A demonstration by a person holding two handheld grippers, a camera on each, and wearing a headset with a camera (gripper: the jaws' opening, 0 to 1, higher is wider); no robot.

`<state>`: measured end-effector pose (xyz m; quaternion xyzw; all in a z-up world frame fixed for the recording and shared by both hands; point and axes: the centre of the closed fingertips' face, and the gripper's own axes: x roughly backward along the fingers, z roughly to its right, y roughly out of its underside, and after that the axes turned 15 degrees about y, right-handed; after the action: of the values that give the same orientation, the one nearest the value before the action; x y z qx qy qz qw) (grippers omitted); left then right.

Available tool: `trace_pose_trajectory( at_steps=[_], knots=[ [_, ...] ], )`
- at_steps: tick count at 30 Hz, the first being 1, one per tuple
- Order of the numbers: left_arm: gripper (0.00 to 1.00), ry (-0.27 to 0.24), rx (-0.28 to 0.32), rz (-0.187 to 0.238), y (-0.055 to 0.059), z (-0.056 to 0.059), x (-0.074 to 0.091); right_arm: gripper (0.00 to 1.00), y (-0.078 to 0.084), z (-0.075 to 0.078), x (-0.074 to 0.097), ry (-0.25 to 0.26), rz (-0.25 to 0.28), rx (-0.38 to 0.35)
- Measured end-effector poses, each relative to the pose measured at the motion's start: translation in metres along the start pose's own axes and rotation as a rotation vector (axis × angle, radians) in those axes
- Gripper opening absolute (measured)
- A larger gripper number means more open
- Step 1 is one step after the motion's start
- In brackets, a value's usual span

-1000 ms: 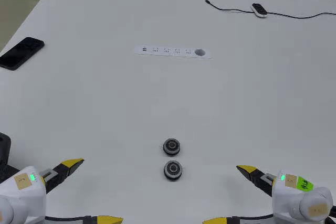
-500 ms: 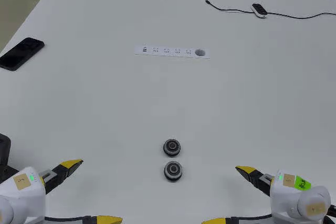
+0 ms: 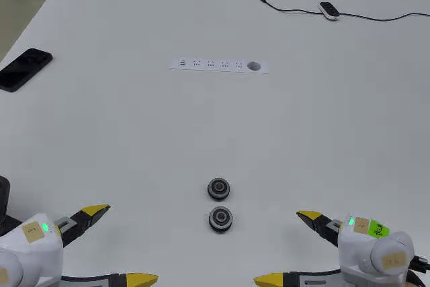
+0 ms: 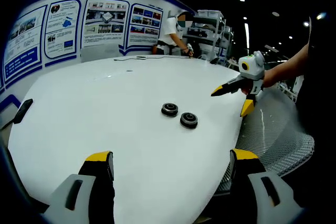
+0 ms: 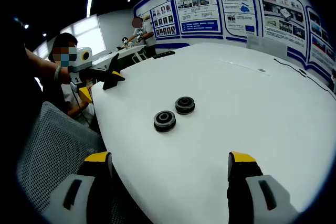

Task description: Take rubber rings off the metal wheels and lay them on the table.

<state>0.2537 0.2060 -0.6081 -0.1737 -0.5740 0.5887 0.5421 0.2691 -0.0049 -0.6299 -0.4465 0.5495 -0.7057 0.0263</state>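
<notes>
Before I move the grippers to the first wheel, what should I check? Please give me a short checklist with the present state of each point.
1. Left gripper open and empty: ok.
2. Right gripper open and empty: ok.
3. Near wheel and far wheel lying flat between the grippers, apart from each other: ok.
4. Dark rubber rings on both wheels: ok; how tightly they sit: cannot tell.
5. Bare table beside the wheels for the rings: ok.
6. Phone and power strip far from the work: ok.
</notes>
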Motion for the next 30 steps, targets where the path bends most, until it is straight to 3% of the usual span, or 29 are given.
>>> trace_pose_trajectory(
  at_steps=[14, 30],
  knots=[
    [0.85, 0.027, 0.001, -0.017, 0.007, -0.005, -0.006, 0.79, -0.009, -0.012, -0.008, -0.025, 0.005, -0.021],
    [0.74, 0.062, -0.01, -0.033, 0.002, -0.002, -0.02, 0.69, -0.014, -0.025, -0.02, -0.067, 0.0, -0.048]
  ],
)
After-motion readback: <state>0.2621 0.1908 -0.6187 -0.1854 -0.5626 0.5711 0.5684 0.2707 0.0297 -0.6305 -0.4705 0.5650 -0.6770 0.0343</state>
